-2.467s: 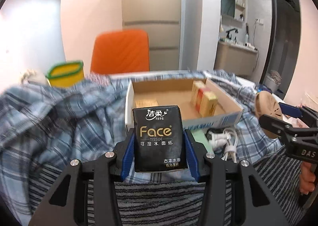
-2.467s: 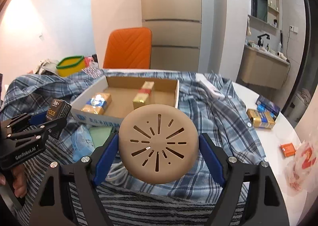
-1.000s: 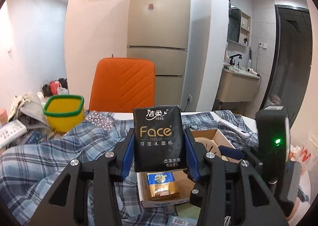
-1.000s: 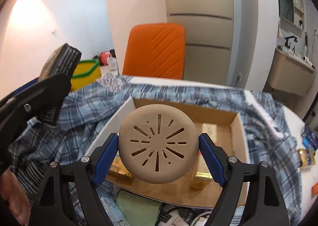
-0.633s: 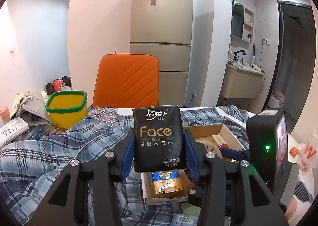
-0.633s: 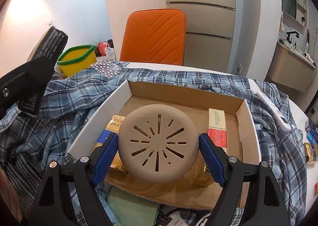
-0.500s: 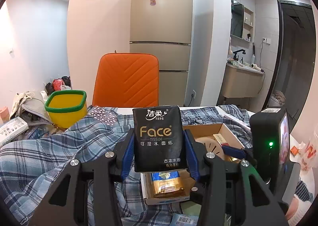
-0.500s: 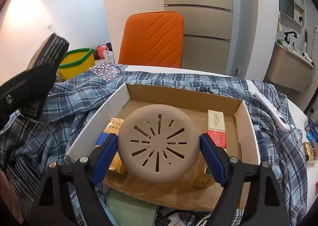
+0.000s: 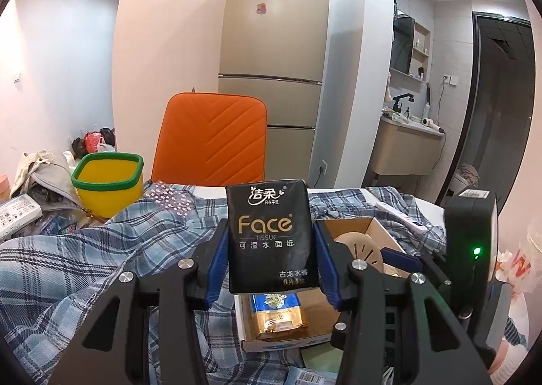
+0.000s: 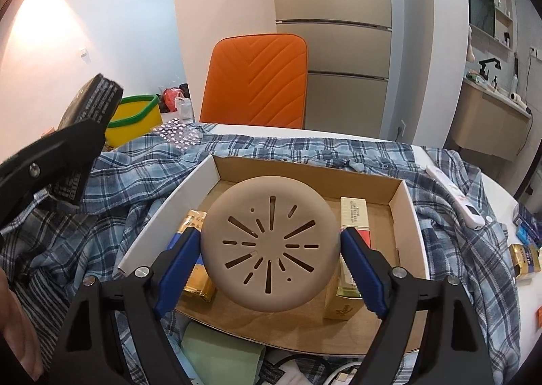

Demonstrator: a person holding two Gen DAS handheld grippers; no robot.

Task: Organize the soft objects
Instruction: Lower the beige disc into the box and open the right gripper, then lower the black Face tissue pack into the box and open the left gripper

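Disc [image 10: 271, 246], beige and slotted, sits pinched between the right gripper [image 10: 271, 263] pads, hovering over the box [image 10: 408, 212]. Step in hand, I judge: lowering it in; next, opening above bare cardboard between the gold packs [image 10: 194, 256] either side. Left gripper [image 9: 271, 271] clamps a black tissue pack [image 9: 271, 236], held clear above the plaid shirt [image 9: 101, 249].

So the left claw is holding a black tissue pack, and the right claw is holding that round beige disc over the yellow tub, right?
Not quite. In the right wrist view the right claw holds the round beige disc over the open cardboard box, not the yellow tub, which stands off to the left. The left claw does hold the black tissue pack.
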